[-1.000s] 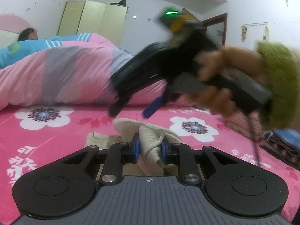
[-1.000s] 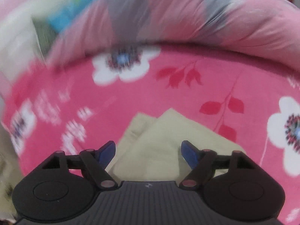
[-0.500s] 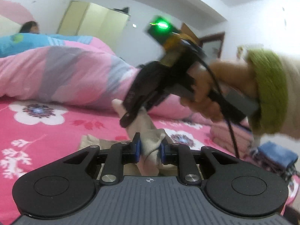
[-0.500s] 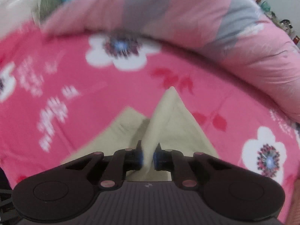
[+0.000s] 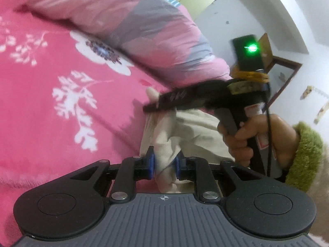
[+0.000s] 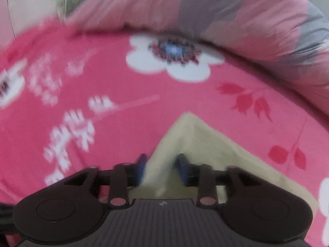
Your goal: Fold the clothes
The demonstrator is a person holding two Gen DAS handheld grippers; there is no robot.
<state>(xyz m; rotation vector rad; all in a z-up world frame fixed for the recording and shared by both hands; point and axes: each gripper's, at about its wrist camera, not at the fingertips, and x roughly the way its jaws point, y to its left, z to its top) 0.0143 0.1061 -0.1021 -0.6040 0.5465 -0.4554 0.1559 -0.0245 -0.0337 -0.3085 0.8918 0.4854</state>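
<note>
Left gripper (image 5: pixel 163 163): closed on a bunched fold of the beige garment (image 5: pixel 197 127), cloth squeezed between its blue pads (image 5: pixel 151 163).
Right gripper (image 6: pixel 162 169): clamped on a raised corner of the same garment (image 6: pixel 207 144); ahead of the left gripper, gripped by a hand (image 5: pixel 246 135) in a green cuff.
Garment: lifted between both grippers, above the pink floral bedsheet (image 5: pixel 51 103).
Beyond: pink-and-grey quilt (image 6: pixel 246 16), heaped.

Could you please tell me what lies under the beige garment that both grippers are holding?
Under the beige garment lies the pink floral bedsheet. Whatever sits directly beneath the cloth is covered from both views.
</note>
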